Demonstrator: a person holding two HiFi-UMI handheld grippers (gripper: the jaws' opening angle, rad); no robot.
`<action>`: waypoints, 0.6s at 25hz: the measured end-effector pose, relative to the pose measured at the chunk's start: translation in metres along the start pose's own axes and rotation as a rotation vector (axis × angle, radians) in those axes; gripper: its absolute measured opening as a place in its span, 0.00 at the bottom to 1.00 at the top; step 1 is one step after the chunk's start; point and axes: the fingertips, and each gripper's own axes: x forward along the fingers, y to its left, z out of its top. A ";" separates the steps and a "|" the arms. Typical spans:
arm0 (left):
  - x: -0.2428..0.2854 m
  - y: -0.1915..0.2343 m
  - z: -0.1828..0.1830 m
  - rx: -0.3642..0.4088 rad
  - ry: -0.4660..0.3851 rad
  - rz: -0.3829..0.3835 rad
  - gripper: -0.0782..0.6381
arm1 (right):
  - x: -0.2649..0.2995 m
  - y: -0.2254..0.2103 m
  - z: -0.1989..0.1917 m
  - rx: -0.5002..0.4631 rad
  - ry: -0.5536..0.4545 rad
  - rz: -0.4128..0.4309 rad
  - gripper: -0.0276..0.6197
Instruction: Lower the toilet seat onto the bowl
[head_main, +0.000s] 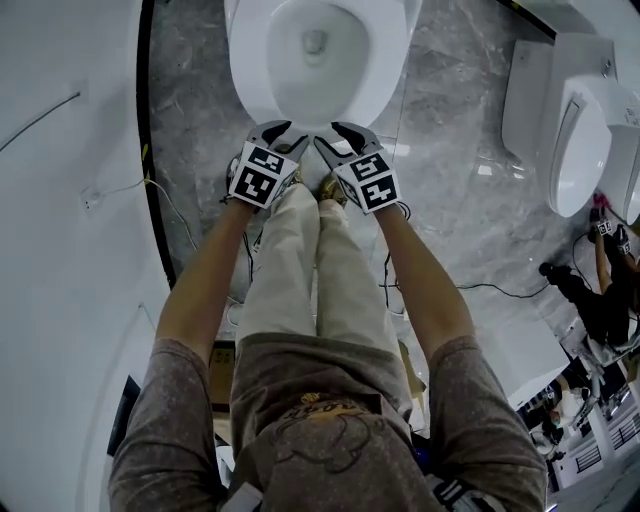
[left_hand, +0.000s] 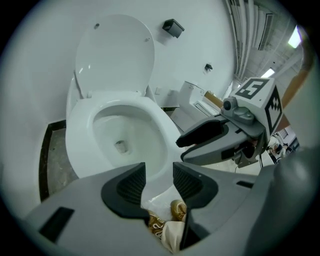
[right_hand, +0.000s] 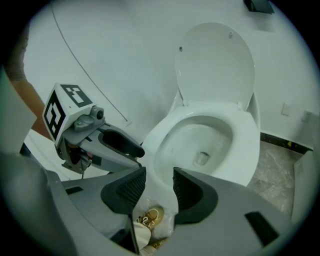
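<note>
Toilet seat (left_hand: 169, 131) flat on bowl (head_main: 312, 70), lid (left_hand: 114, 55) upright against white wall (left_hand: 40, 45). Our left gripper (left_hand: 159, 172) and right gripper (right_hand: 159, 177) side by side at bowl front, jaws parted, empty. We stand on grey marble floor (head_main: 195, 110); urinal (head_main: 580, 150) right.

Grey marble floor (head_main: 450, 120) fills the head view. At two o'clock, a second white wall fixture (head_main: 578, 150). At three o'clock, a black cable (head_main: 500, 289) runs across the floor toward another person in dark clothes (head_main: 598, 290). At ten o'clock, a black skirting strip (head_main: 146, 120) edges a white wall (head_main: 60, 250).
</note>
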 end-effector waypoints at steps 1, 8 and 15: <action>-0.009 0.000 0.006 0.008 -0.012 0.006 0.36 | -0.006 0.000 0.010 0.005 -0.020 -0.015 0.33; -0.106 -0.012 0.085 0.030 -0.156 0.061 0.36 | -0.097 0.013 0.096 -0.003 -0.155 -0.113 0.33; -0.224 -0.056 0.163 0.080 -0.263 0.078 0.36 | -0.211 0.051 0.160 -0.060 -0.267 -0.152 0.33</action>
